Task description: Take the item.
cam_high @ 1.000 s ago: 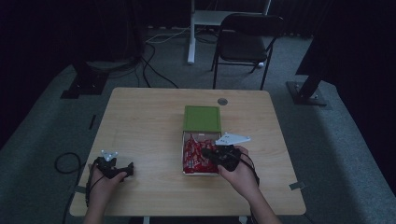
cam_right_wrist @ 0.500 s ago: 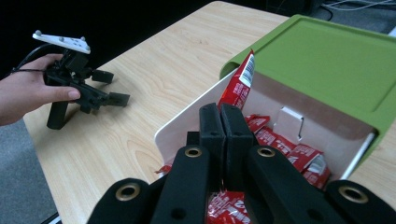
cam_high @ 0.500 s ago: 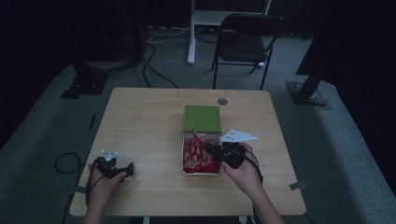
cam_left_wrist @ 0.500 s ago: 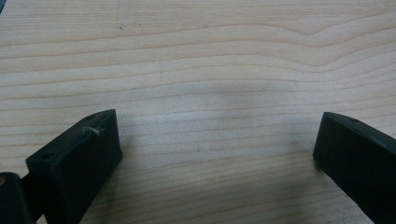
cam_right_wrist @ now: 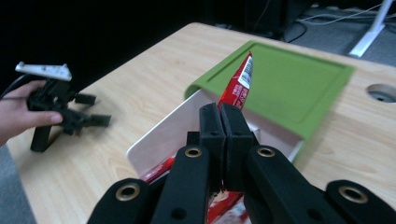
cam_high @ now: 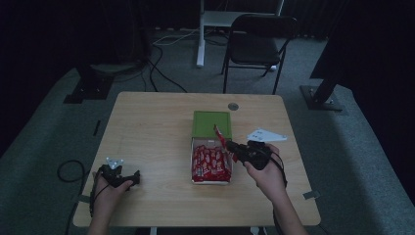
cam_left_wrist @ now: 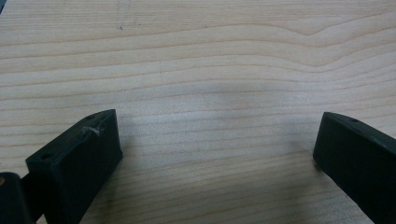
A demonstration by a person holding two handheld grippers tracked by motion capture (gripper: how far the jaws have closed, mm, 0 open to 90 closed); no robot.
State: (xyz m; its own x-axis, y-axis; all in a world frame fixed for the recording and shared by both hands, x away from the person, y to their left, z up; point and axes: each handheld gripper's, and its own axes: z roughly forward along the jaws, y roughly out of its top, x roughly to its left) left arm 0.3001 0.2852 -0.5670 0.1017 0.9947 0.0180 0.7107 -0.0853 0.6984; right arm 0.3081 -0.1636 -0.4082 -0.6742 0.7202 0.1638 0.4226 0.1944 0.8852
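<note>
Lifting one red wrapped bar (cam_right_wrist: 239, 81) w/ the right claw (cam_right_wrist: 223, 116), jaws pinched flat on the crinkly foil just above the white box (cam_high: 211, 161); best to pull straight up & slow so the thin wrapper doesn't slip or drag its neighbours out. Box is a glossy rectangular tray packed w/ red bars, its matte green lid (cam_high: 211, 124) lying flat behind it, touching, on the pale wood-grain bench (cam_high: 147, 132). Left claw (cam_left_wrist: 215, 154) rests low over bare bench near its front-left corner, jaws spread wide, holding nothing.

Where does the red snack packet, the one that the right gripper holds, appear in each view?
High view: red snack packet at centre, raised over the white box.
Right gripper view: upper centre, between the shut jaws.
Left gripper view: bare wooden table.
Shared landmark: green lid.
</note>
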